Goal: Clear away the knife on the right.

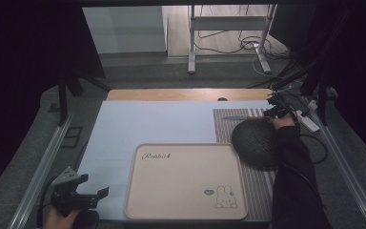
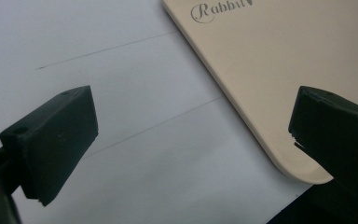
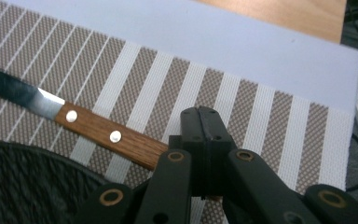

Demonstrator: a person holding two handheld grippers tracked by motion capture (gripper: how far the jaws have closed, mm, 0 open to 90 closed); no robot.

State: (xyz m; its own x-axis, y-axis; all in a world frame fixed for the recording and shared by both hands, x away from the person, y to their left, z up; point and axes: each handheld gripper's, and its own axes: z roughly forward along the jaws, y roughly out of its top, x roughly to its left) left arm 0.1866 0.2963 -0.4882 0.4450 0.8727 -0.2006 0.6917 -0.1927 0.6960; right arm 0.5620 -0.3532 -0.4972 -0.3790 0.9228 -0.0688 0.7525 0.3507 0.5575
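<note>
Bottom left of the high view: left gripper [image 1: 96,194] sits low w/ jaws wide apart, nothing in them, over the white sheet [image 1: 124,129] just beside the tray [image 1: 186,183]. Tray is beige, bare, rabbit print at lower right, in the lower middle. Right of it, a dark round mat [image 1: 256,142] lies on the striped placemat [image 1: 259,183]. Farther up, upper right, the right gripper [image 1: 272,113] is clamped on the end of the knife [image 3: 98,130] handle; knife lies flat on the placemat, blade pointing left, just beyond the round mat.

Risk, as a guess: grip is only at the handle's tip, so on lifting the blade end could droop or twist out & drop.
</note>
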